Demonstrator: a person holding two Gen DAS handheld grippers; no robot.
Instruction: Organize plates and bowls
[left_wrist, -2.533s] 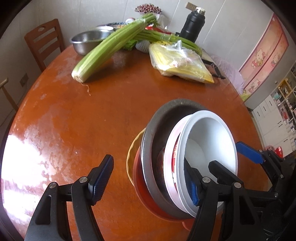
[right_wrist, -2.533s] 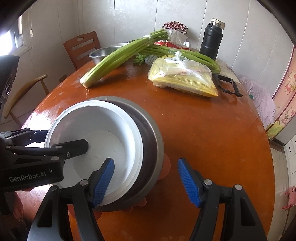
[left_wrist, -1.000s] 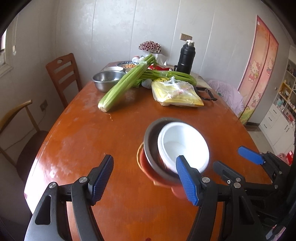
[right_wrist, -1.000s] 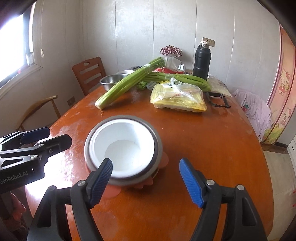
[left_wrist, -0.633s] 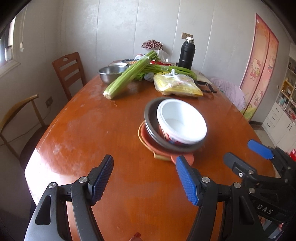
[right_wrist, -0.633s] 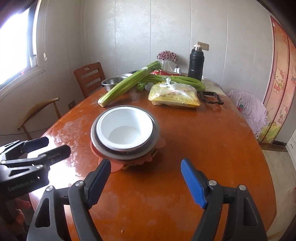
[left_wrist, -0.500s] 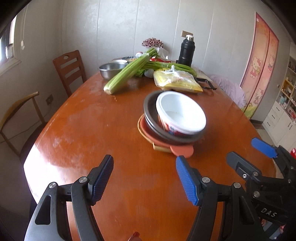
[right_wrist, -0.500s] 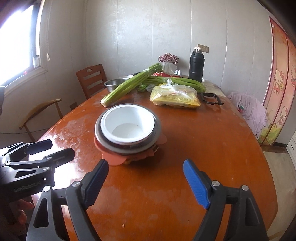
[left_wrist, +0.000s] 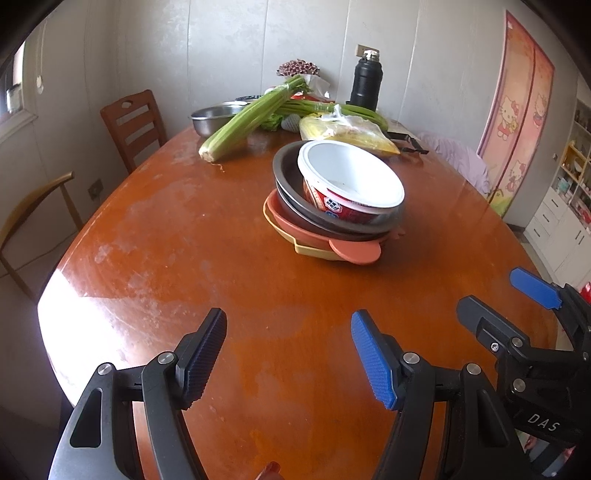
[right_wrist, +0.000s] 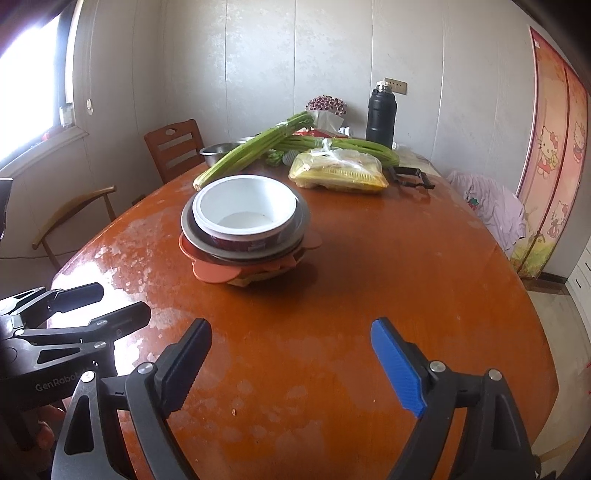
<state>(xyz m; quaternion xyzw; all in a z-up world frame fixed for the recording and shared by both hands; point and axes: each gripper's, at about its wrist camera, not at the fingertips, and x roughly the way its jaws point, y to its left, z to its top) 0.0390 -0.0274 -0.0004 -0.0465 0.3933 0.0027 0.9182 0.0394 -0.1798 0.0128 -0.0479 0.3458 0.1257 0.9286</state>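
One glossy oval orange-brown wooden table fills both views. Two wooden chairs stand along its edge at nine to ten o'clock; the red-brown slatted chair is the nearer to the wall. At twelve o'clock, the far end holds two long bundles of green celery, one clear plastic bag of yellow food, one steel mixing bowl and one black insulated flask.

One stack of dishes sits mid-table: one yellow dish at the bottom, one terracotta plate with rounded tabs, one grey metal pan, and on top one white round plastic tub with a red label.

The left gripper has blue-padded jaws standing apart with nothing between them; the stack lies at twelve o'clock from it, well apart. The right gripper has just been opening and its jaws are wide and empty; the stack lies at eleven o'clock, also well apart.
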